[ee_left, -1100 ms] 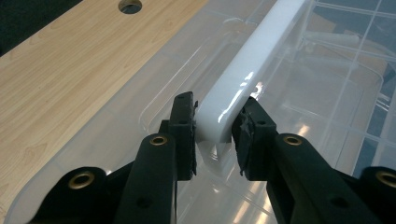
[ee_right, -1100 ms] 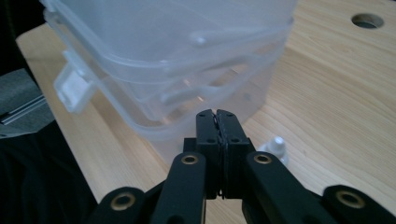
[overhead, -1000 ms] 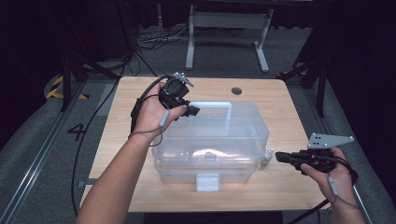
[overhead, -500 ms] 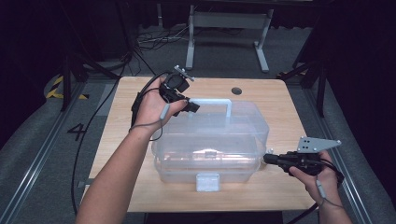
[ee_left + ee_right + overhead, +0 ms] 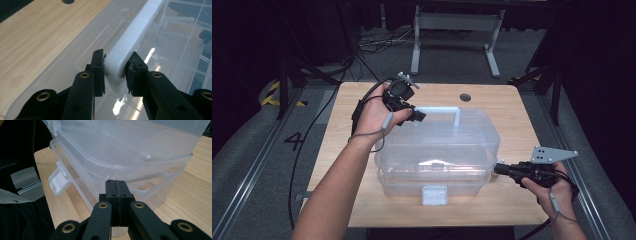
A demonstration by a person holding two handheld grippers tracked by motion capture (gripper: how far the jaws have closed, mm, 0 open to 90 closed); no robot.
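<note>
A clear plastic storage box [image 5: 437, 150] with a lid stands in the middle of the wooden table [image 5: 337, 135]. My left gripper [image 5: 416, 116] reaches over the lid's far left and straddles the left end of the white handle [image 5: 132, 37]. Its jaws have just been opening, and the pads [image 5: 100, 65] stand close on either side of the handle without pressing it. My right gripper [image 5: 498, 169] is shut and holds nothing. Its tip sits at the box's right end, by the lid's rim [image 5: 150, 167]. A white latch [image 5: 434, 195] hangs on the front wall.
A round cable hole [image 5: 465, 97] lies in the table behind the box. The table's right edge runs just past my right hand. Cables trail off the left side to the floor, where rails and a metal stand [image 5: 457, 30] are.
The right gripper has dropped a little and drawn in to the box's right end. The left hand has stayed at the handle.
</note>
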